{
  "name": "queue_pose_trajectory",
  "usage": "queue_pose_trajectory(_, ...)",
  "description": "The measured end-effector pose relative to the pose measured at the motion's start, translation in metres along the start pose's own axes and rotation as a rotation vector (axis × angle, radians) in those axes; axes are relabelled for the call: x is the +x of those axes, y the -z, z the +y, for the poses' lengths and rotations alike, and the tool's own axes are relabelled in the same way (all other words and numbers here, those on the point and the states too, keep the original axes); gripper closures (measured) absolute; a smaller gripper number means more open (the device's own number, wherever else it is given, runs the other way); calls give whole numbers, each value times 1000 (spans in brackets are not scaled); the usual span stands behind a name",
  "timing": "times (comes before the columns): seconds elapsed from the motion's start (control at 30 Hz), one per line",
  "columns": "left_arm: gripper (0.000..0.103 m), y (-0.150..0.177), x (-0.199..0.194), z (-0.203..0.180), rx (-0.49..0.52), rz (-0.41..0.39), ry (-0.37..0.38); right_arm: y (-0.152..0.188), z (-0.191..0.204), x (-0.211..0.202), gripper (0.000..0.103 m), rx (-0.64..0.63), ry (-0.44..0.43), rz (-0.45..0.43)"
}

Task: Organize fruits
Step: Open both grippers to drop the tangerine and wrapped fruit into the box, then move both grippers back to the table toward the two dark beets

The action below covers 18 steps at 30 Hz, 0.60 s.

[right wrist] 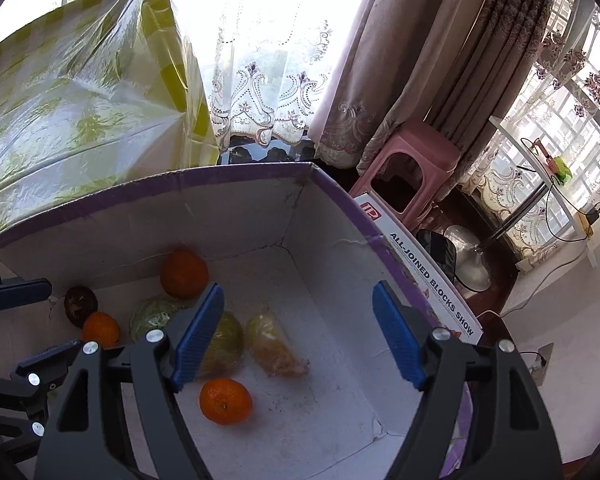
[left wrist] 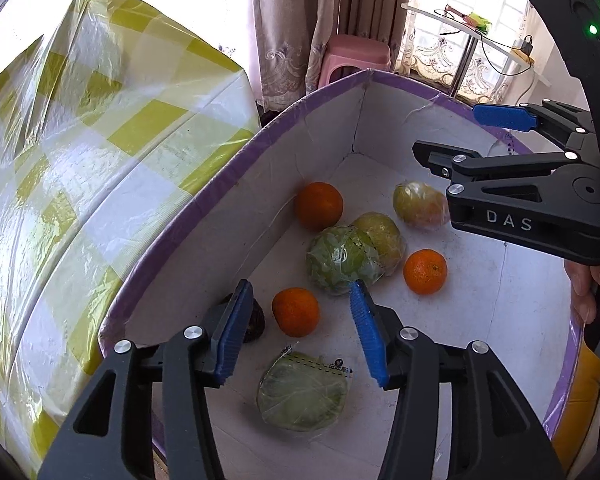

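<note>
Inside purple-rimmed box (left wrist: 204,216): three oranges (left wrist: 319,206), wrapped fruits (left wrist: 342,260), mostly at 12 o'clock of left gripper (left wrist: 300,332). Both it and right gripper (right wrist: 298,338) gape, holding nothing. Gathering looks largely done; remaining fruit unseen.

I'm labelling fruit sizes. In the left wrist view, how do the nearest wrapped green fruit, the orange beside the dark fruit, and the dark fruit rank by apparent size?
1. Wrapped green fruit, though nearest the camera.
2. Orange.
3. Dark fruit, partly hidden, so unsure.
</note>
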<state>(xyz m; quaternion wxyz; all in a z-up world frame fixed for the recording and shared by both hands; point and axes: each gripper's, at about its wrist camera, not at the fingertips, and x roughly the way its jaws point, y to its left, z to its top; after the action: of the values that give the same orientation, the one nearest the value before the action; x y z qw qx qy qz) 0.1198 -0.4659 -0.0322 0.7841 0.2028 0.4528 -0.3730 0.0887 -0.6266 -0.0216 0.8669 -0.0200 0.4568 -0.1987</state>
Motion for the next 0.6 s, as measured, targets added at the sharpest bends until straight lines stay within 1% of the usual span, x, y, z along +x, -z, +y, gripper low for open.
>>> queue_pose_trajectory(0.23, 51, 0, -10, 0, -12, -28, 7, 0, 6, -9, 26, -11, 14, -17)
queue_pose_trajectory(0.43, 51, 4, -24, 5, -36, -73, 14, -4, 11, -22, 26, -19, 22, -41)
queue_pose_trajectory(0.6, 51, 10, -41, 15, -75, -120, 6, -8, 20, -38, 23, -23, 11, -75)
